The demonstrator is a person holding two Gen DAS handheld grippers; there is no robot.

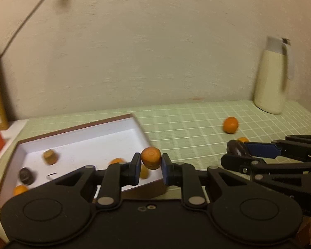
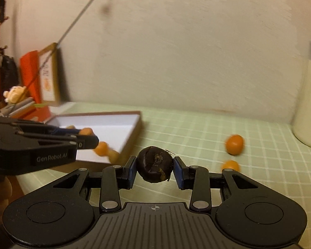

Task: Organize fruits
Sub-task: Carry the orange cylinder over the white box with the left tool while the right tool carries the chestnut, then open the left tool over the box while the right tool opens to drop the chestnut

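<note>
Box [image 1: 132, 124] lay ahead-left of both my hands; left fingers [image 1: 151, 161] clamped orange fruit [image 1: 151, 160] at its rim, nearer; right fingers [image 2: 154, 166] clamped dark fruit [image 2: 154, 164], farther.

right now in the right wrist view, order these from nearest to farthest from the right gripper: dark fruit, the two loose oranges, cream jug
1. dark fruit: clamped in the right gripper.
2. small orange: on the mat, right of the gripper.
3. bigger orange: just behind the small one, farther back.
4. cream jug: far right, by the wall.
</note>
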